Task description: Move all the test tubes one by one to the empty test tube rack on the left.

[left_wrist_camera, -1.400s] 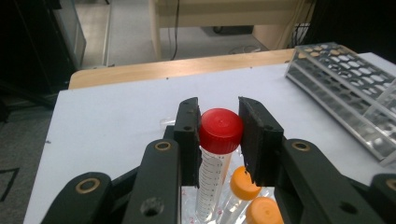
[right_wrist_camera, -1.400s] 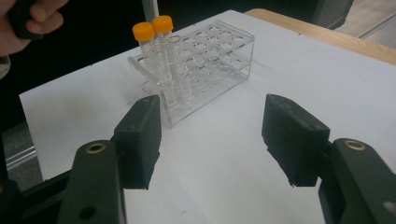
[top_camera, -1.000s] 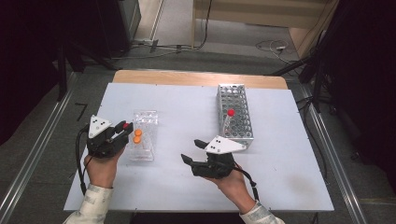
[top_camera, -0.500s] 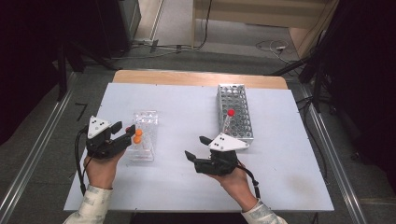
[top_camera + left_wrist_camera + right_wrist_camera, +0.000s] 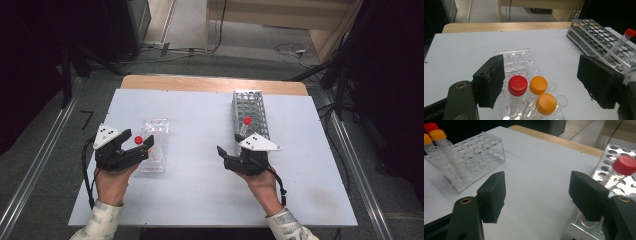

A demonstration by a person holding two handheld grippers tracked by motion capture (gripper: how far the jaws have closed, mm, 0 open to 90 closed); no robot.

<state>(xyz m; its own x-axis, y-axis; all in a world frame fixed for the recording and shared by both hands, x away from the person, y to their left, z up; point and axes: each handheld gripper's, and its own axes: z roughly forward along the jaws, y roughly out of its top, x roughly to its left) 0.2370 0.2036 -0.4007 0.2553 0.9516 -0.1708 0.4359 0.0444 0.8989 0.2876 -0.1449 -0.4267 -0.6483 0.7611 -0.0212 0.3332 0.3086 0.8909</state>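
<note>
In the high view, the left gripper hangs over the near end of the clear rack, its jaws apart, with a red-capped tube showing just beside its jaw tips. The right gripper sits at the near end of the metal rack, jaws apart and pointing toward the clear rack across the white table. A second red-capped tube stands tilted in the metal rack, just behind that gripper.

In the left gripper view, the jaws stand wide apart and hold nothing. The red-capped tube stands just inside the left jaw, close to its pad but whether touching cannot be told. Two orange-capped tubes stand beside it, between the jaws, all in the clear rack. The metal rack lies beyond the right jaw.

In the right gripper view, the jaws are wide apart around bare table. The clear rack with its tubes lies beyond the left jaw; the metal rack and its red-capped tube lie just behind the right jaw.
</note>
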